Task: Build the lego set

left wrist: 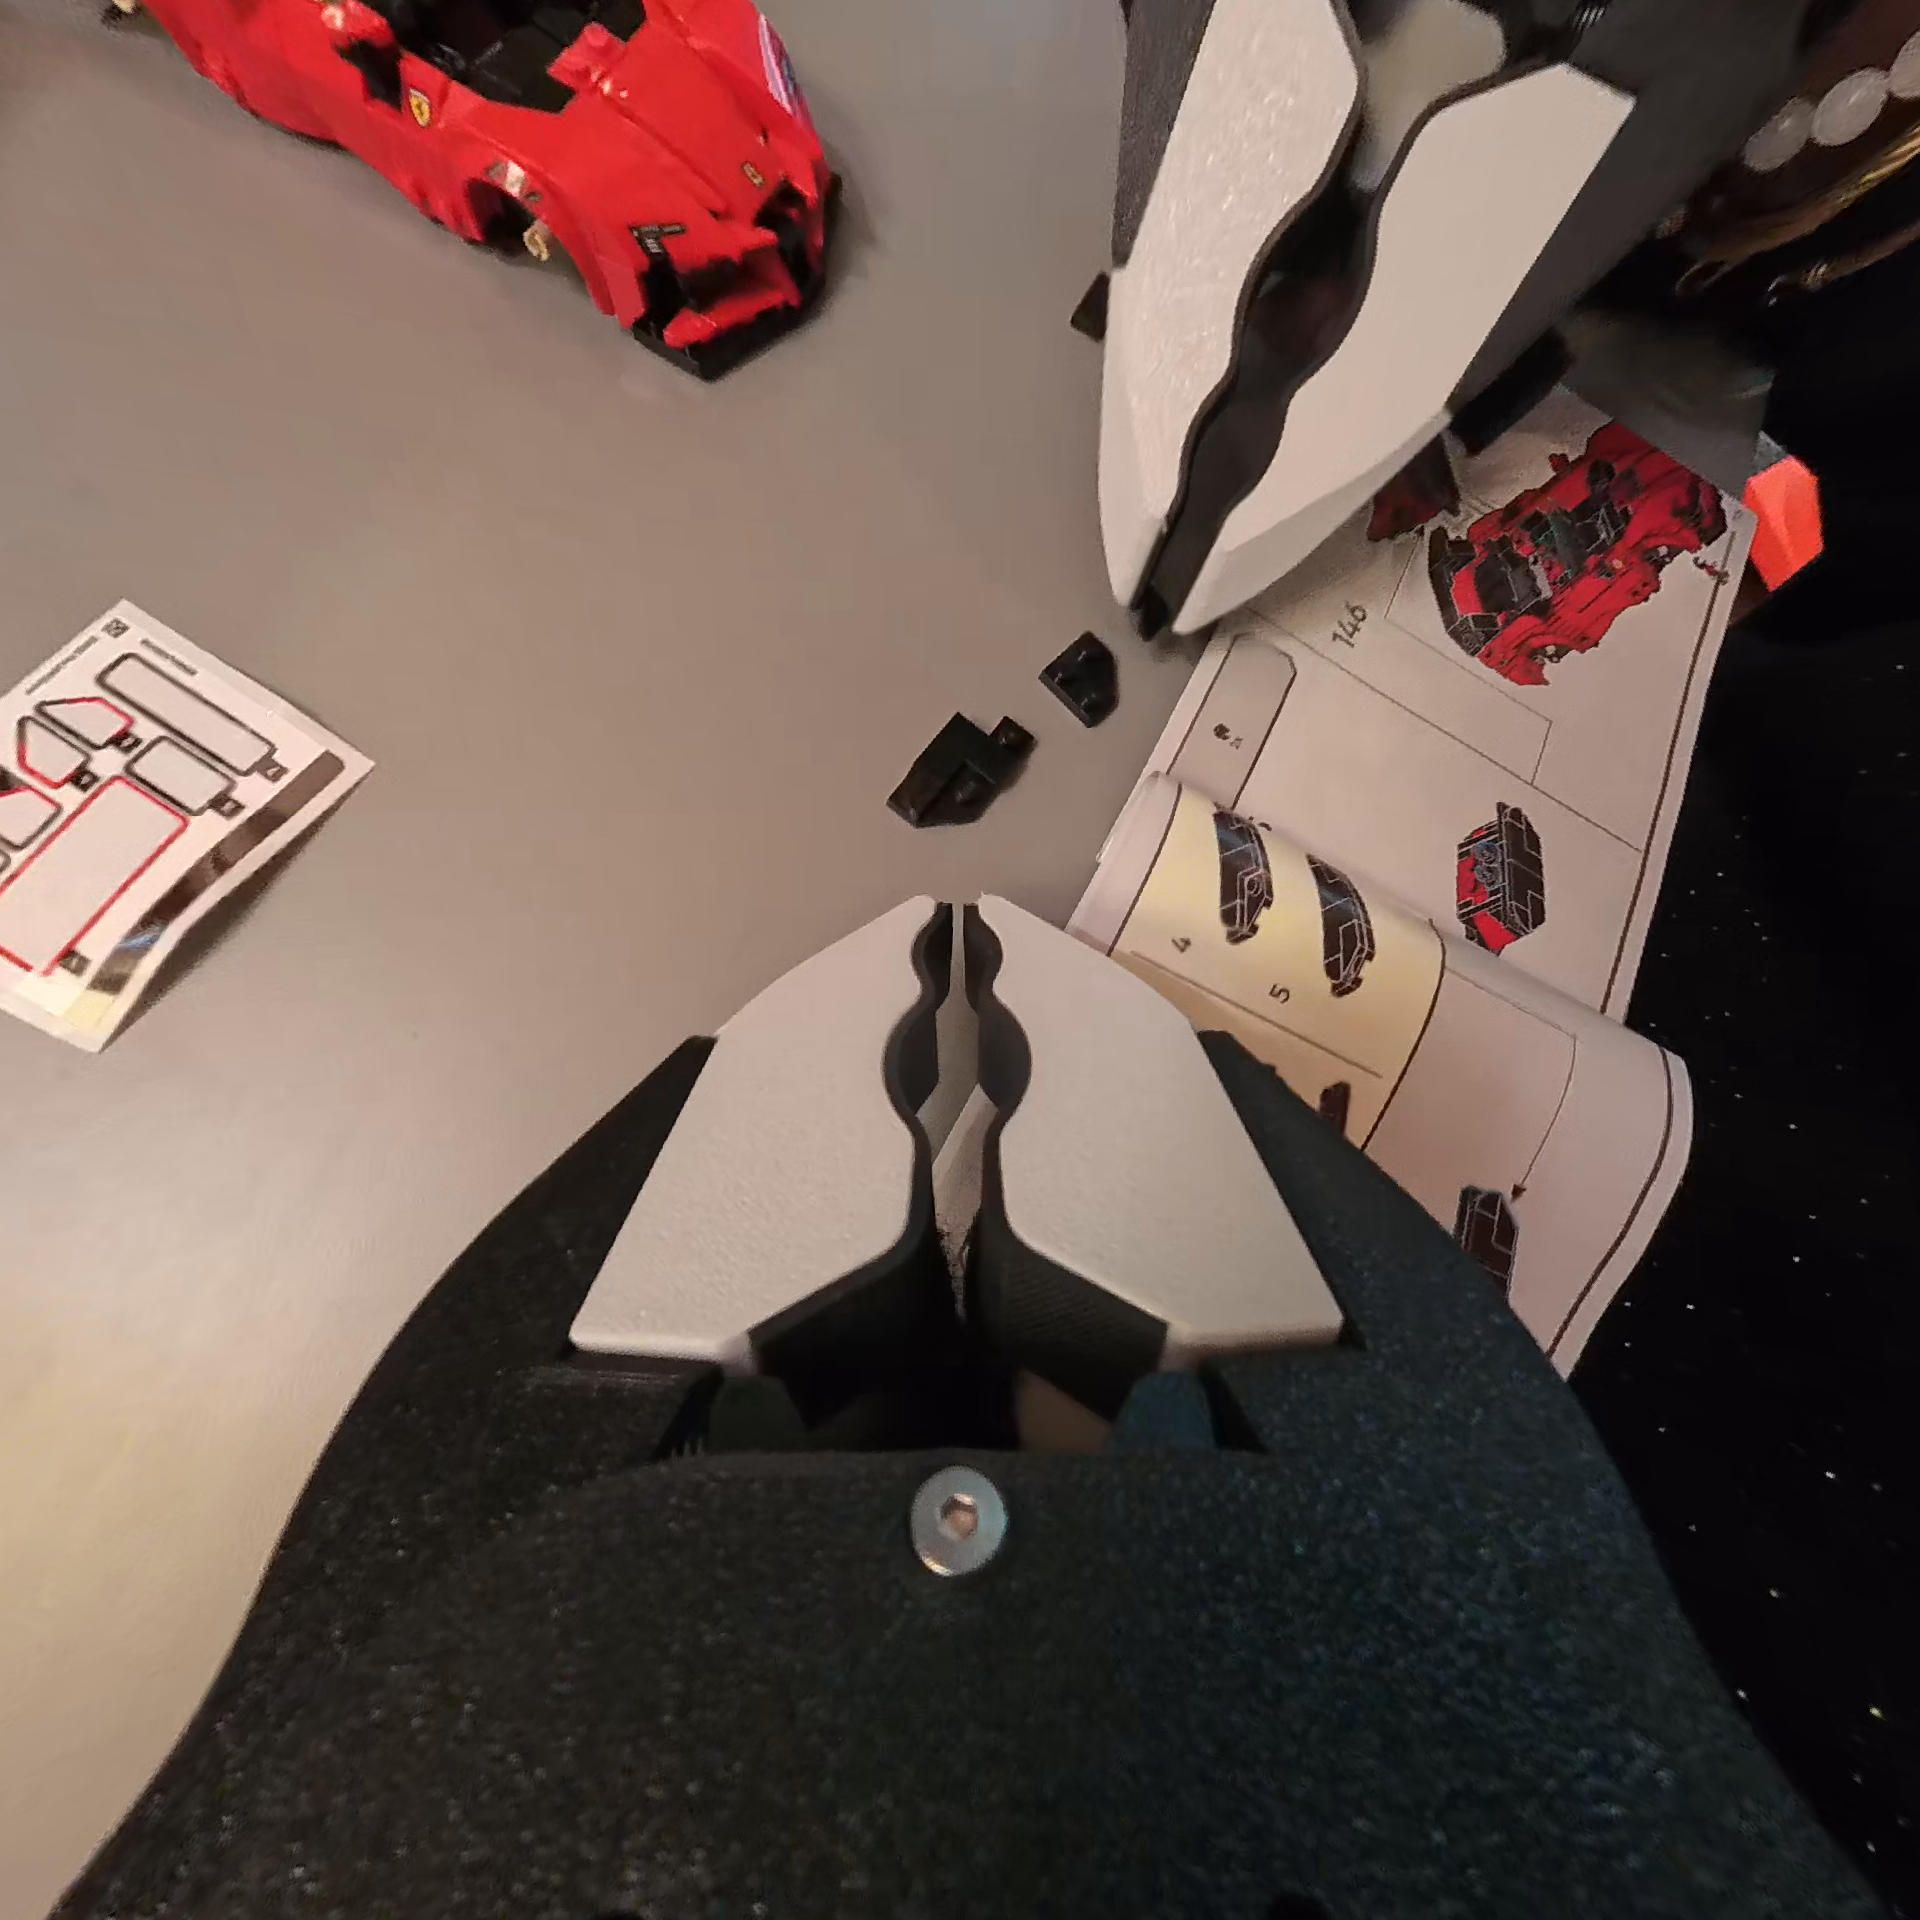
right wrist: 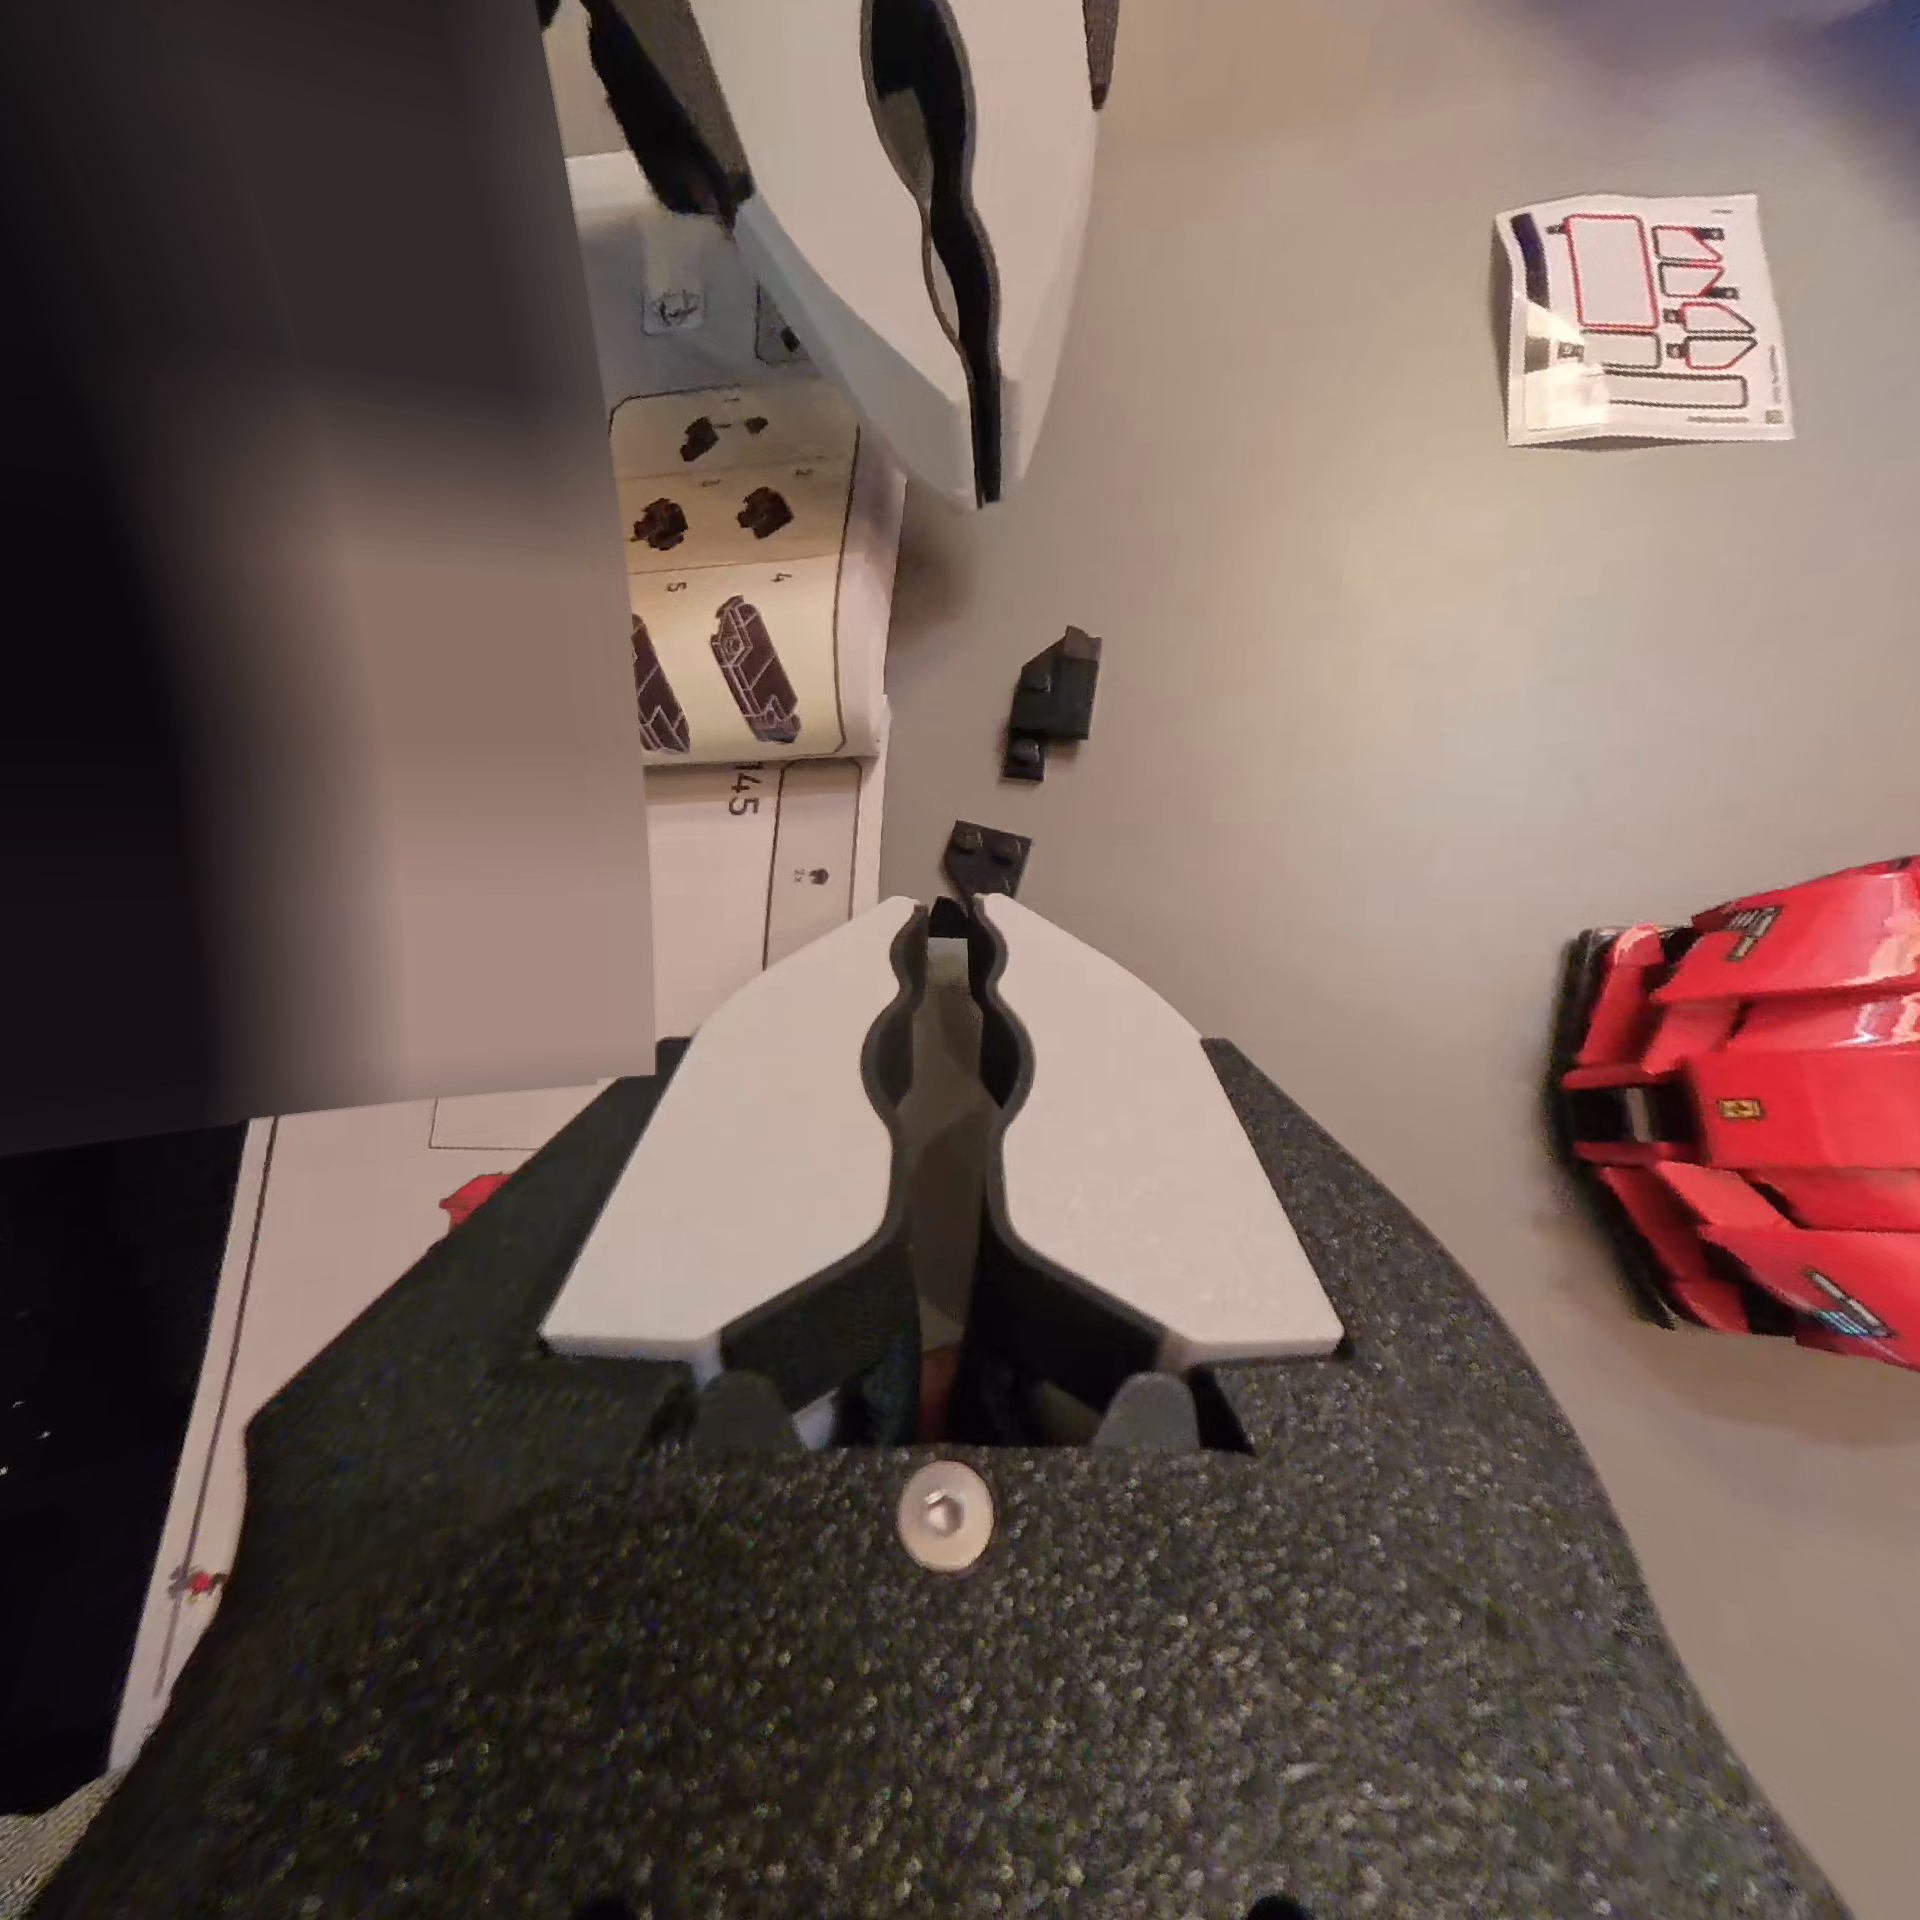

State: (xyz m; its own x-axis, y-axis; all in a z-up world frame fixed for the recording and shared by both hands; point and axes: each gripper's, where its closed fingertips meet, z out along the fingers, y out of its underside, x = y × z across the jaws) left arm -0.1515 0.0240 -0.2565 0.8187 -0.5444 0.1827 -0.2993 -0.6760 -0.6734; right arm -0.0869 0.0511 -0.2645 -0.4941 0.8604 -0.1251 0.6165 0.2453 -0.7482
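Although both wrist views are wide, much is cut off: the red lego car (left wrist: 540,156) loses its rear past the top edge in the left wrist view, and in the right wrist view only its nose (right wrist: 1756,1122) shows at the right edge. A blurred patch covers the upper left of the right wrist view. The instruction booklet (left wrist: 1455,831) lies open along the bench's (left wrist: 520,623) right-hand edge, its lower pages curled, partly hidden under both grippers.

The car's long axis runs diagonally, nose pointing toward the bench's middle. Two small black lego pieces sit near the booklet's edge: a larger black assembly (left wrist: 961,769) and a small black plate (left wrist: 1081,677), close together but apart, studs hard to make out.

The left gripper (left wrist: 964,906) has its jaws nearly closed with only a sliver between the tips and nothing held. The right gripper (right wrist: 948,914) has its jaws almost closed, tips just beside the small plate; something dark sits between the tips, but whether it is gripped cannot be told. A sticker sheet (left wrist: 145,821) lies near the bench's left edge.
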